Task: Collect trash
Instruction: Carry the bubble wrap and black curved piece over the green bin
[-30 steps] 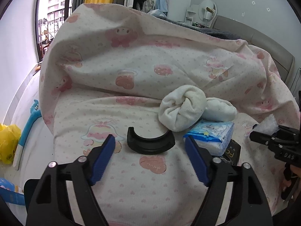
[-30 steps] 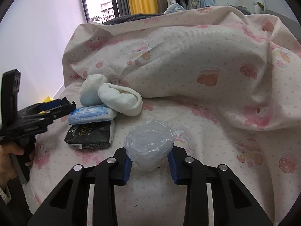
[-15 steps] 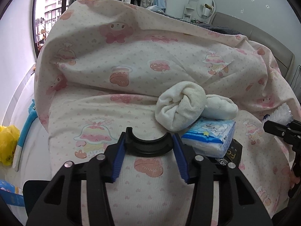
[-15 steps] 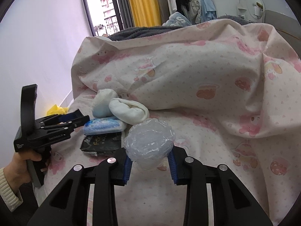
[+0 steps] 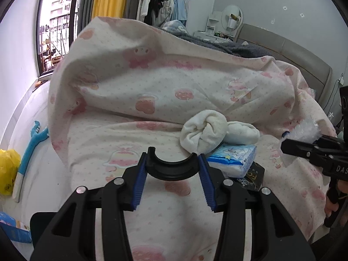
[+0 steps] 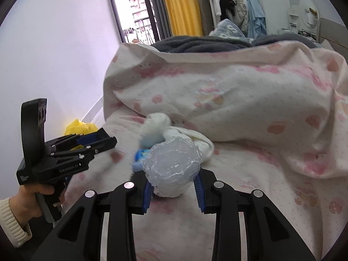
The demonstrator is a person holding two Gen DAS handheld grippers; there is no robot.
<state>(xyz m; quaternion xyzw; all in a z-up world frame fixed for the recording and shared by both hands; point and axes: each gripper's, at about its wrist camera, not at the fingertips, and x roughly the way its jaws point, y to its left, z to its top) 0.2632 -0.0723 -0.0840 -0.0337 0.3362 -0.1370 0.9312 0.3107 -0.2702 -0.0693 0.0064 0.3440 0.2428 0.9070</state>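
A pink-printed duvet [image 5: 165, 91] covers the bed and fills both views, heaped high behind a flatter patch in front. On that patch lie two rolled white socks [image 5: 204, 132], a blue tissue pack [image 5: 233, 157] beneath them and a dark packet [image 5: 254, 175] half tucked under the pack. A yellow bag [image 5: 6, 169] sits low at the left, beside the bed.

The left gripper [image 5: 171, 169] has just been closing and its blue pads now press on the two ends of a black half-ring [image 5: 171, 170], held clear of the duvet. The right gripper [image 6: 173, 183] is clamped narrow on a crumpled clear plastic wad [image 6: 171, 163].

The half-ring is caught only at its tips, so a jolt or a twist could let it pivot or spring out and drop into the folds. The wad is springy and bulges above the pads, so it could squirm loose.

The right wrist view is smeared around the socks, and the yellow bag, probably the trash bag, is cut off at the edge; its mouth cannot be seen.
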